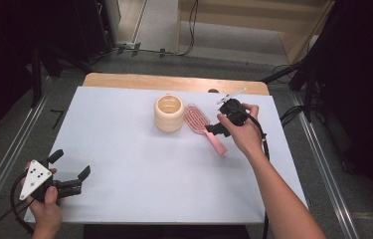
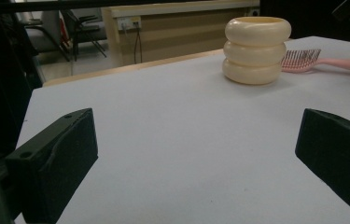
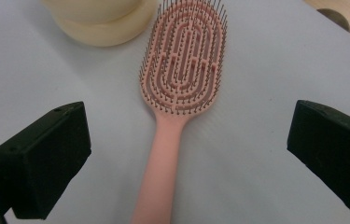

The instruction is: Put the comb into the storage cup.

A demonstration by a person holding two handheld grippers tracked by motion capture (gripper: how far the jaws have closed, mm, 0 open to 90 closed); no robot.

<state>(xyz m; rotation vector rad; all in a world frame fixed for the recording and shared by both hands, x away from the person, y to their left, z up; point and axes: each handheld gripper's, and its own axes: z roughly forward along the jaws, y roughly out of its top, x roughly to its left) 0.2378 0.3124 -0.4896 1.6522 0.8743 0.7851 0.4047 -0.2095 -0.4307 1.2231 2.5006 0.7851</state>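
Lying on the white table in the high view, a pink plastic hairbrush sits bristles up just right of a cream ribbed three-ring holder. Right gripper hovers over the brush handle; left gripper sits at the near-left corner, jaws apart. Left gripper view: jaws wide, nothing between, holder and brush far ahead. Right gripper view: jaws spread either side of the handle, not touching it.
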